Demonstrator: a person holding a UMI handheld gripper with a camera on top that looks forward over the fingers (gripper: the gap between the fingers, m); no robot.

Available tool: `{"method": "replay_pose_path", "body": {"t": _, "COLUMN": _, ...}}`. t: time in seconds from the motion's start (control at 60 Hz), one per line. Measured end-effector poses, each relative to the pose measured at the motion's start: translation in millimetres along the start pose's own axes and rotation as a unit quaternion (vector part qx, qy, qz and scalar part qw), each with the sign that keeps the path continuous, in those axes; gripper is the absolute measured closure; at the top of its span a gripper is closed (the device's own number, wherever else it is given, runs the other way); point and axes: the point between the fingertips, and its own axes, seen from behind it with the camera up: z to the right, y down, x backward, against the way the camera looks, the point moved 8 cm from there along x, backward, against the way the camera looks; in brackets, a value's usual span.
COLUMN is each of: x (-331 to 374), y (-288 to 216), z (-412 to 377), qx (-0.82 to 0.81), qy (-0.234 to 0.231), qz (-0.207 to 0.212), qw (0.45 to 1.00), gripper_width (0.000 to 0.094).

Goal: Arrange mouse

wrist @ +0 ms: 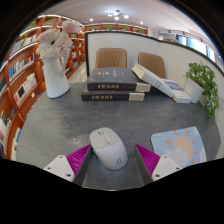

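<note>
1. We see a grey table [60, 125] with a white mouse [108, 146] lying near its near edge.
2. Our hand-held gripper [112, 157] is released: its two fingers stand apart, one at each side of the mouse, and a gap shows between each pink pad and the mouse's body.
3. The mouse rests on the table on its own, between the fingers, its narrower end pointing away from us.
4. Just to the right of the right finger lies a blue-patterned mat [181, 146] at the table's near right corner.
5. Toward the far edge we see a stack of dark books [116, 85], and an open box [165, 85] just to its right.
6. A white robot figure [52, 62] stands at the far left of the table, and a green plant [206, 82] at the right edge.
7. Two chairs [112, 58] stand behind the table, with bookshelves [22, 75] along the left wall.
</note>
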Motion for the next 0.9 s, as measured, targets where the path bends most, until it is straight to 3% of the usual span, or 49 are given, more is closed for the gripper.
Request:
{"method": "replay_pose_path", "body": {"t": 0.233, "x": -22, "y": -24, "z": 11, "qx": -0.024, "qy": 0.039, "qz": -0.001, "qw": 0.999, "gripper_width": 0.0126}}
{"method": "replay_pose_path", "body": {"t": 0.417, "x": -22, "y": -27, "z": 20, "qx": -0.026, "qy": 0.08, "qz": -0.004, "qw": 0.996, "gripper_width": 0.0266}}
{"method": "replay_pose_path", "body": {"t": 0.55, "x": -25, "y": -26, "z": 17, "qx": -0.049, "qy": 0.057, "qz": -0.012, "qw": 0.997, "gripper_width": 0.0395}}
{"method": "replay_pose_path", "body": {"t": 0.733, "x": -25, "y": -25, "z": 18, "qx": -0.053, "qy": 0.018, "qz": -0.022, "qw": 0.998, "gripper_width": 0.0436}}
{"method": "replay_pose_path", "body": {"t": 0.9, "x": -25, "y": -25, "z": 20, "qx": -0.045, "qy": 0.002, "qz": -0.031, "qw": 0.998, "gripper_width": 0.057}}
